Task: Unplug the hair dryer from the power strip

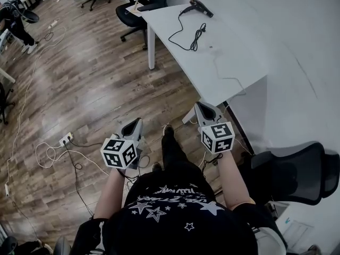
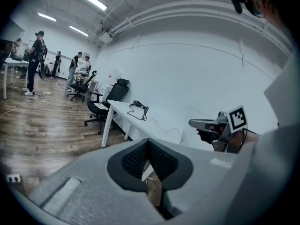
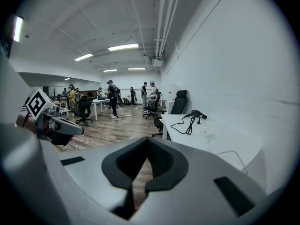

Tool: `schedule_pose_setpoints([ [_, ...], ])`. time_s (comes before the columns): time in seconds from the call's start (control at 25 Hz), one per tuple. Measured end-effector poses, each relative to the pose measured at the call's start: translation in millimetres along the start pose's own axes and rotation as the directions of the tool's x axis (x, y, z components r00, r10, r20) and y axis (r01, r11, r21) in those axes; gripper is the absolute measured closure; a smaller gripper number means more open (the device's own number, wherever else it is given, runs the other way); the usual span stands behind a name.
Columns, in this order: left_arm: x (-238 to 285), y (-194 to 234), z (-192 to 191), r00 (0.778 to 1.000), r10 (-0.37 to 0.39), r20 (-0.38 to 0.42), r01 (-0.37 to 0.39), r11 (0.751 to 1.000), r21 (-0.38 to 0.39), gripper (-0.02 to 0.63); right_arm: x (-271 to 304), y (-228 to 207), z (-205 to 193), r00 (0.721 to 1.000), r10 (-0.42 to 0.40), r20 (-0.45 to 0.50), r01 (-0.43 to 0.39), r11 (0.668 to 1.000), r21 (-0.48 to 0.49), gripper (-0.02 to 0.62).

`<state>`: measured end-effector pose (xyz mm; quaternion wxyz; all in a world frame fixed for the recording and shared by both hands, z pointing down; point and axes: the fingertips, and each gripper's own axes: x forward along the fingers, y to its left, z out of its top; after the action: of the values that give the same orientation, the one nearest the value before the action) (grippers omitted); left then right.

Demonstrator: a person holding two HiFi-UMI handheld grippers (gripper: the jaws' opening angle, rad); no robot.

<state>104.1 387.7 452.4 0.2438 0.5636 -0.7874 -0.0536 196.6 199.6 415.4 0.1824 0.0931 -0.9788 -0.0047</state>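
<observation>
Left tongs (image 1: 139, 120): jaws together, empty, over the wood-plank floor (image 1: 95, 84), which lies open to my left.
Right tongs (image 1: 199, 105): jaws together, empty, just beside the near corner of the white rectangular worktop (image 1: 234, 57).
Black hair dryer (image 1: 201, 7): lies at the worktop's far edge, well apart from both tongs, with its black cord (image 1: 190, 36) looped beside it.
White power strip (image 1: 65, 139): on the floor to my left.
Black mesh office chair (image 1: 297, 169): crowds my right.
Ceiling strip lights (image 3: 123, 47): I see them in the gripper views only.
</observation>
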Motion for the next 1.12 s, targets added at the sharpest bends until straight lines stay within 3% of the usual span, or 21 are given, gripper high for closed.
schedule_pose_setpoints([
  [0.48,72.9,51.3,32.0,0.998,0.065,-0.011,-0.065,0.998,-0.007,0.6,105.6,-58.9,21.6,0.999,0.03,0.014,-0.03,0.999,0.036,0.586],
  [1.12,203.6,97.6,98.0,0.997,0.048,-0.063,-0.05,0.998,-0.031,0.6,234.2,-161.6,50.1,0.998,0.037,-0.042,-0.033,0.996,0.086,0.586],
])
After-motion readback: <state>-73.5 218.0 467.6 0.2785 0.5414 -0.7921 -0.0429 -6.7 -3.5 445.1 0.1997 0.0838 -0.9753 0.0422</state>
